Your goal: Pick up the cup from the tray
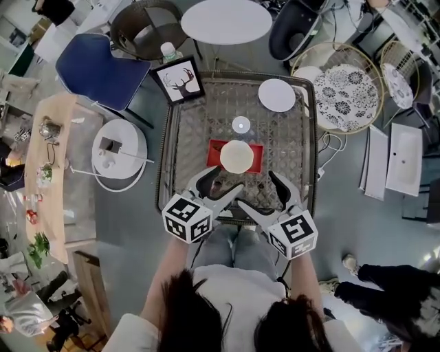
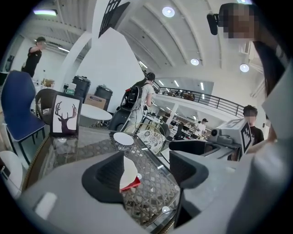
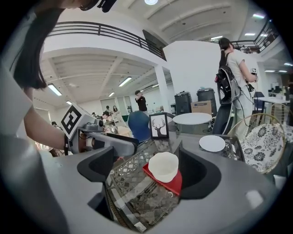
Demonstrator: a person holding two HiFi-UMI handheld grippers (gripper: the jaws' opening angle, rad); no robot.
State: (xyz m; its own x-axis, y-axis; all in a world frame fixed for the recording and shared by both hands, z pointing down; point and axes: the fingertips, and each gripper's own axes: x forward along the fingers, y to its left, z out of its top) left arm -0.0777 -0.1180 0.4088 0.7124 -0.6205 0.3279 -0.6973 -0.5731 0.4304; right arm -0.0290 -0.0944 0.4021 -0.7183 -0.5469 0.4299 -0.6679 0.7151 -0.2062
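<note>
Although both pairs of fingers stand wide apart, neither has hold of anything. In the right gripper view, the right gripper [image 3: 146,169] shows two dark fingers [image 3: 197,171] framing a white cup [image 3: 163,166] with a wavy rim. The cup sits upright on a small red tray [image 3: 171,183], beyond the fingertips and nearer the right-hand finger, touched by neither.

In the left gripper view, the left gripper [image 2: 149,171] is spread just as wide. Part of the cup [image 2: 129,170] and a corner of the tray [image 2: 132,183] peek out from behind its left-hand finger, and only bare desk shows in the gap.

From the head view, the left gripper [image 1: 218,184] and right gripper [image 1: 260,192] hang side by side over the near edge of the desk [image 1: 185,137]. Each has its marker cube toward the person and its fingers pointing away. The tray [image 1: 256,152] lies just past the fingertips, near the middle of the desk, and the cup [image 1: 236,157] covers most of it.

The desk has a glass top over a woven lattice inside a dark frame. A small round clear object [image 1: 241,124] sits just beyond the tray. A white plate [image 1: 277,95] lies at the far right corner, and a framed deer picture [image 1: 179,79] stands at the far left corner.

Around the desk are a grey floor, a blue chair [image 1: 96,69], a round white table [image 1: 225,20] and a wicker chair with a patterned cushion [image 1: 347,96].
</note>
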